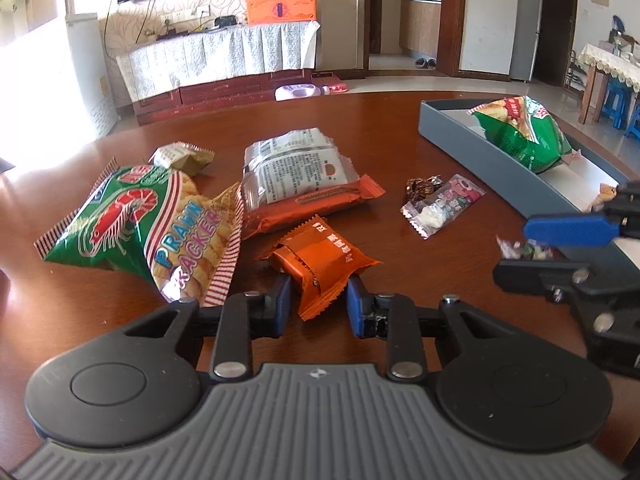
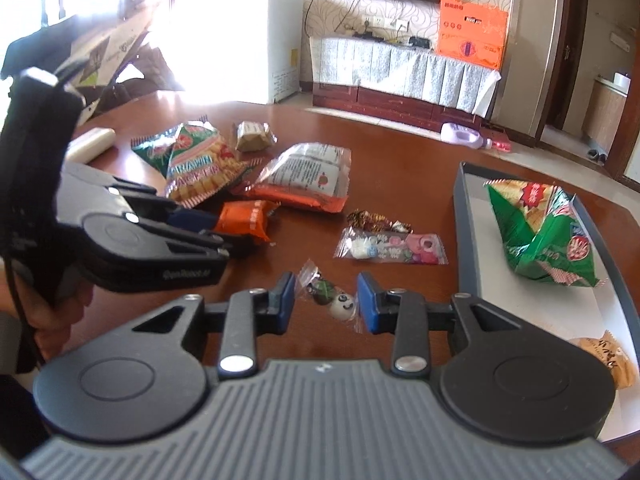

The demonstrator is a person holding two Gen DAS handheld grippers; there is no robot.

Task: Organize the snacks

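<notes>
My left gripper (image 1: 319, 300) is open around a small orange snack packet (image 1: 320, 264) that lies on the brown table; the pads do not visibly press it. My right gripper (image 2: 326, 300) is open around a clear candy packet (image 2: 334, 294) with round sweets; in the left wrist view that packet (image 1: 522, 249) sits between its fingers. A grey tray (image 2: 464, 232) at the right holds a green chip bag (image 2: 540, 232) and a small cake pack (image 2: 608, 360).
On the table lie a green prawn cracker bag (image 1: 152, 224), a clear pack over a long orange wrapper (image 1: 296, 172), a gold packet (image 1: 180, 156), a brown candy (image 2: 368, 218) and a pink candy packet (image 2: 392, 246). A pale roll (image 2: 90, 142) lies far left.
</notes>
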